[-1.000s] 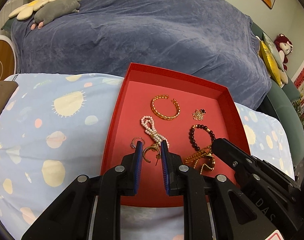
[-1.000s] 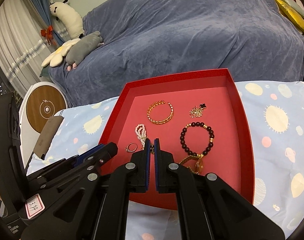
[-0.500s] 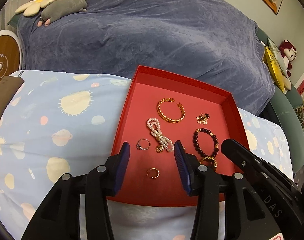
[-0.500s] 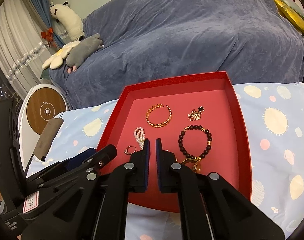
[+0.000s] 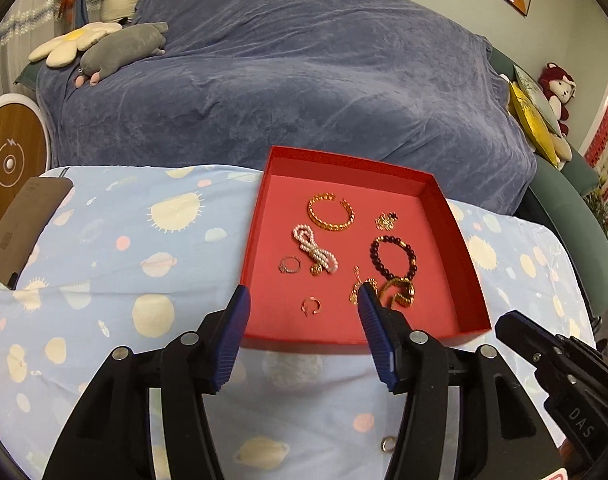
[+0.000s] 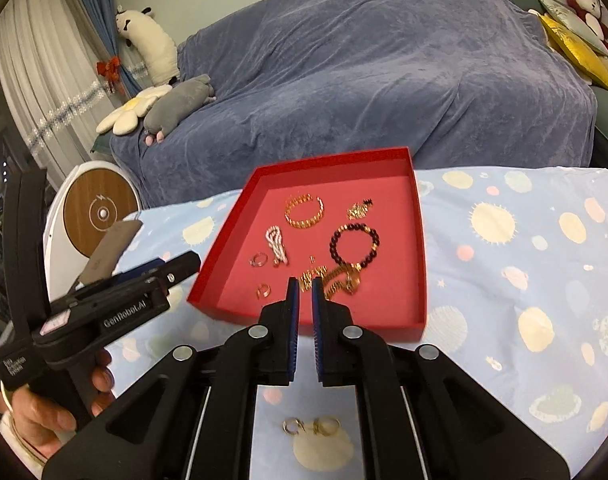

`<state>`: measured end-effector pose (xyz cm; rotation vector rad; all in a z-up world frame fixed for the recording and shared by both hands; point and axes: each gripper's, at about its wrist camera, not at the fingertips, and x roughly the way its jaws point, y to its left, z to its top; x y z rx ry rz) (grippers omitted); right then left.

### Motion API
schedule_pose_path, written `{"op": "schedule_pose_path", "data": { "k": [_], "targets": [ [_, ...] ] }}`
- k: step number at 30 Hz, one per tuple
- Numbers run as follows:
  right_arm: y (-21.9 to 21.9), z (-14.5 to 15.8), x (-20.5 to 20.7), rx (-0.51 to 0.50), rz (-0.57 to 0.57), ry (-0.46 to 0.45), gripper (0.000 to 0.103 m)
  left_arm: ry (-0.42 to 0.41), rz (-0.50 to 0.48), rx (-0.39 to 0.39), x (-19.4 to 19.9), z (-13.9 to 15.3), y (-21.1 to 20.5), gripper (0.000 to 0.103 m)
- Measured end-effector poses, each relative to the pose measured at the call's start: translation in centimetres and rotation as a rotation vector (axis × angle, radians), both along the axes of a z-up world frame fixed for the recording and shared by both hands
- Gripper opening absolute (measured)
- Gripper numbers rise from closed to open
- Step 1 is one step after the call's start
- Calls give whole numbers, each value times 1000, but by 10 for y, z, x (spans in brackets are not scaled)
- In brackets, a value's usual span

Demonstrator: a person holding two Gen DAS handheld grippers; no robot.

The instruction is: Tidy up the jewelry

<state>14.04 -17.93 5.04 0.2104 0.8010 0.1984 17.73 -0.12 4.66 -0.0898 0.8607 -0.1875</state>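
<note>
Nearest the cameras, short of the red tray (image 5: 470,268), a few small metal rings (image 6: 311,426) lie on the pale blue planet-print cloth (image 5: 103,248), seen between the arms of the right gripper (image 6: 304,280). They are thin hoops, light and slick by the look of them, and would likely skid on the cloth; pinching one across its band seems safest.

The right gripper hangs just short of the tray's near wall, its ribbed blue pads drawn almost together with a narrow gap and nothing between them. The left gripper (image 5: 301,292) is spread wide over the tray's near edge, also carrying nothing.

Inside the tray, closest to that near wall, sits a small open gold ear cuff (image 5: 310,305), and to its right a tangled gold chain (image 5: 398,294) that will be limp and apt to snag its neighbours. Farther in lie a thin ring (image 5: 289,265), a folded strand of pearls (image 5: 315,249), soft and likely to droop if lifted by one end, and a dark bead bracelet (image 5: 394,256), which should be heavier and easy to hook by its rim. Toward the tray's far wall rest a stiff open gold cuff bracelet (image 5: 330,213), best taken across its band, and a small gold pendant (image 5: 386,219).

Beyond the tray rises a blue velvety covered sofa (image 5: 304,80).
</note>
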Motion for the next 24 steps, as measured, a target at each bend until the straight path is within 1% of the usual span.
{"op": "schedule_pose_path", "data": {
  "k": [2, 4, 8, 10, 13, 16, 17, 18, 19, 20, 24],
  "targets": [
    [-1, -10, -14, 1, 7, 26, 7, -4, -18, 38, -17, -4, -3, 63],
    [1, -22, -26, -10, 14, 48, 7, 4, -30, 69, -30, -10, -2, 63],
    [12, -50, -46, -50, 67, 106, 7, 44, -34, 57, -48, -22, 4, 63],
    [18, -62, -53, -80, 89, 118, 7, 44, -35, 79, -57, -28, 5, 63],
    [20, -74, -58, -101, 99, 132, 7, 49, -40, 100, -66, -37, 4, 63],
    [20, -80, -56, -105, 103, 138, 7, 63, -52, 88, -71, -43, 1, 63],
    [21, -82, -55, -108, 105, 138, 10, 60, -59, 97, -73, -44, -2, 63],
    [21, -83, -55, -109, 104, 135, 18, 55, -67, 106, -76, -45, -5, 63],
    [22, -83, -55, -110, 100, 128, 34, 54, -75, 114, -77, -46, -7, 63],
    [23, -83, -55, -112, 98, 120, 37, 54, -81, 116, -77, -46, -9, 63],
    [28, -86, -51, -126, 106, 112, 37, 61, -101, 126, -78, -50, -15, 63]
  ]
}}
